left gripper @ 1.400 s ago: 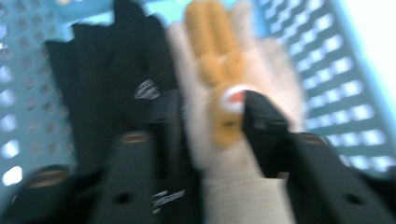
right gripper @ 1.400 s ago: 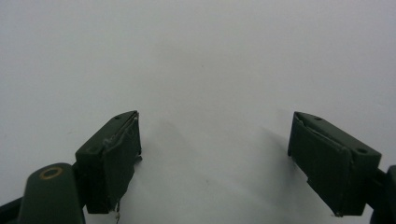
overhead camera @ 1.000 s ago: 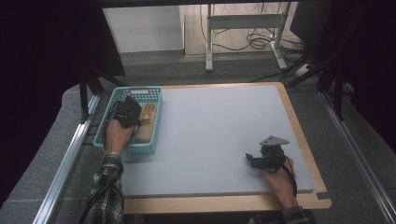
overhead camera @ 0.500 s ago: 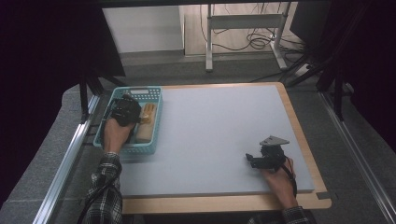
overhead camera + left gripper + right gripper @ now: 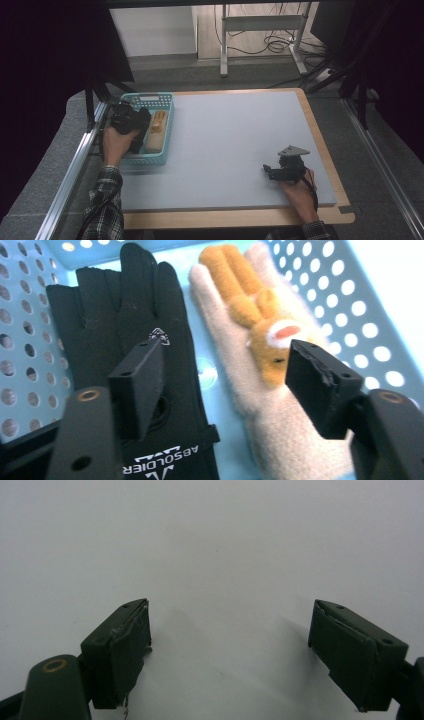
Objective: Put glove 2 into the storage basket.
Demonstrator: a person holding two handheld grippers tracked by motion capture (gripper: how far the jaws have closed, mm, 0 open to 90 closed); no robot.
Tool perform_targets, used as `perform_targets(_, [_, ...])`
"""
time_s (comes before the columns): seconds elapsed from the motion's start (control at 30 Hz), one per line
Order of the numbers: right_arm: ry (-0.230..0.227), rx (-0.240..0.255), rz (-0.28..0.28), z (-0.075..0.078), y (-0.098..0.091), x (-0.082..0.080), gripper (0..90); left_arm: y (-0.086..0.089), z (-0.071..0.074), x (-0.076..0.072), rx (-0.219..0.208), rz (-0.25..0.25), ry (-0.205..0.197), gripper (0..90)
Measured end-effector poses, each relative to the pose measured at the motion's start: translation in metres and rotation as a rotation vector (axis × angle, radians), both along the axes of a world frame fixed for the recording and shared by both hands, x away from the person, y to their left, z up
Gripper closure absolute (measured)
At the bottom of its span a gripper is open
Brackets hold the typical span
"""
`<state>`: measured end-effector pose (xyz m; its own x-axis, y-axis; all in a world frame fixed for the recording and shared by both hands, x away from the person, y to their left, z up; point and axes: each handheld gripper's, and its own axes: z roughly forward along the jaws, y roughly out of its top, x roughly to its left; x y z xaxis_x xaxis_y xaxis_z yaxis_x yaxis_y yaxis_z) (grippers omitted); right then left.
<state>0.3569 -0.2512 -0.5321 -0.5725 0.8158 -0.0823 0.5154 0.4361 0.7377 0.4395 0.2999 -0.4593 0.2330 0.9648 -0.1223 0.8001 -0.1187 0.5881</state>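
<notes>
The left gripper (image 5: 222, 385), its jaws just opened and holding nothing, hovers over the teal basket (image 5: 350, 315) at the desk's left edge. Below it, the black glove (image 5: 115, 315) and cream glove (image 5: 235, 340) lie side by side inside. The right gripper (image 5: 227, 650) rests open and empty near the desk's front right corner.

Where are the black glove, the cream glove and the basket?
black glove (image 5: 125, 315), left gripper view, on its palm.
cream glove (image 5: 225, 330), left gripper view, beside the orange animal.
basket (image 5: 350, 305), left gripper view, on its perforated wall.

Dim, dark-edged high view; bright, washed-out close-ups with soft blur, faint shadows.
</notes>
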Motion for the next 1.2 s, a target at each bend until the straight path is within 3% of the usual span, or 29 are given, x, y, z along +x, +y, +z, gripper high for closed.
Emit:
perform_targets(0.4, [-0.003,-0.001,-0.001,0.0,0.0,0.0,16.9,-0.005,0.007,-0.011,-0.068,-0.034,-0.051,13.2])
perform_targets(0.7, [-0.003,-0.002,-0.001,0.0,0.0,0.0,16.9,-0.009,0.013,-0.017,-0.08,-0.064,-0.073,6.9])
perform_targets(0.87, [-0.004,-0.003,-0.001,0.0,0.0,-0.001,16.9,-0.015,0.017,-0.021,-0.079,-0.088,-0.087,4.5])
perform_targets(1.2, [-0.004,-0.003,-0.001,0.0,0.0,-0.001,16.9,-0.028,0.022,-0.029,-0.037,-0.154,-0.101,2.5])
